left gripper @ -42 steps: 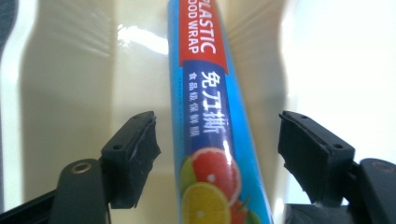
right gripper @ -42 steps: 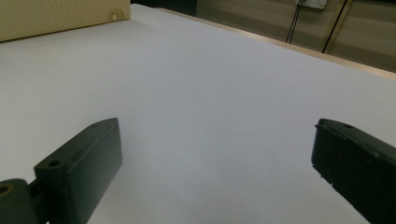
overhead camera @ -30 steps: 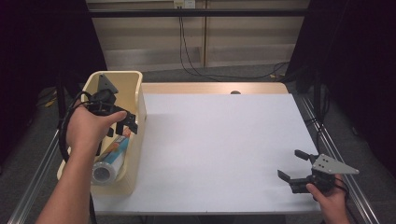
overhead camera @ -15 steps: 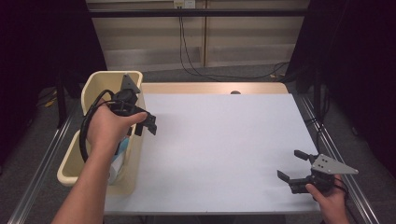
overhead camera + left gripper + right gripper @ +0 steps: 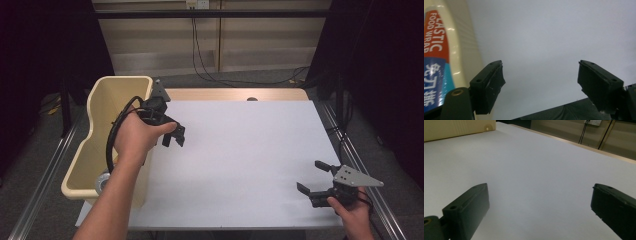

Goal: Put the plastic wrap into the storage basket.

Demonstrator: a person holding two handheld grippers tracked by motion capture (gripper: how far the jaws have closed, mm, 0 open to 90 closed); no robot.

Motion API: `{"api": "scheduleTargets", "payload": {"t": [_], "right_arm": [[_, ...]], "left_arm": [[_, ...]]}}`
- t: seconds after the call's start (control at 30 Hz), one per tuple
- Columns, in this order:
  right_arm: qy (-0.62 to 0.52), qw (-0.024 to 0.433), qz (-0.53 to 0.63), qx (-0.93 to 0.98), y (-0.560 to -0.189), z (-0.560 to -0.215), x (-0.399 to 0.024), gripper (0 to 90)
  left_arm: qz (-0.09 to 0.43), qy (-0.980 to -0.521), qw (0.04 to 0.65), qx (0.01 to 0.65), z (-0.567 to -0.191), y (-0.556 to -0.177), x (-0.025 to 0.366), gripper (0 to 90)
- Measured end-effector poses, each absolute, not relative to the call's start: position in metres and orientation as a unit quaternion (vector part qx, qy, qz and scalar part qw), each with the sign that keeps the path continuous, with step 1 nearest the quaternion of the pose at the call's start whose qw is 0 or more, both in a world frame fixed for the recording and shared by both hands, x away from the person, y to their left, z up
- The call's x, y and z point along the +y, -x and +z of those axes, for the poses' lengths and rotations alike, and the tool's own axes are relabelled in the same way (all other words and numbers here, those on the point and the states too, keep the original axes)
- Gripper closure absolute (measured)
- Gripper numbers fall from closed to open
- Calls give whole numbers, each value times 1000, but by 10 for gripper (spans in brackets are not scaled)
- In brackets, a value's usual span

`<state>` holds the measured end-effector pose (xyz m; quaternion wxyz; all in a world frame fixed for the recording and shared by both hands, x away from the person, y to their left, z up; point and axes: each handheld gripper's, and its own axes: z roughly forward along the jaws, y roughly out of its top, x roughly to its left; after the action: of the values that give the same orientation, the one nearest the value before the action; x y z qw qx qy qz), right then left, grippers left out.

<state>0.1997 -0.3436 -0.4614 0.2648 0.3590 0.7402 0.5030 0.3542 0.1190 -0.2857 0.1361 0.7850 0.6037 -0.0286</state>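
The left gripper [image 5: 173, 136], jaws just opening and empty, hangs left of centre over the white table [image 5: 240, 150]; the cream bin [image 5: 107, 107] sits just left, the open right gripper [image 5: 312, 180] lower right

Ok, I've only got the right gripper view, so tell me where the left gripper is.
Observer: The left gripper hangs over the left edge of the table, just beside the cream bin.
Operator: Say what its jaws are doing.
Observer: They have just been opening, and nothing is between them.
Operator: Now tell me what's in the bin.
Observer: A roll of plastic food wrap lies at its near end.
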Motion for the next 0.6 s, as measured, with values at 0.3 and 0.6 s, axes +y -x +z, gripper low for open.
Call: {"api": "scheduleTargets", "payload": {"t": [0.3, 0.6], "right_arm": [[-359, 266, 502, 740, -200, -461, -343, 13], [-358, 265, 502, 741, -200, -461, -343, 13]], "left_arm": [[-41, -796, 143, 586, -306, -356, 92, 189], [-49, -803, 131, 580, -332, -356, 79, 184]]}}
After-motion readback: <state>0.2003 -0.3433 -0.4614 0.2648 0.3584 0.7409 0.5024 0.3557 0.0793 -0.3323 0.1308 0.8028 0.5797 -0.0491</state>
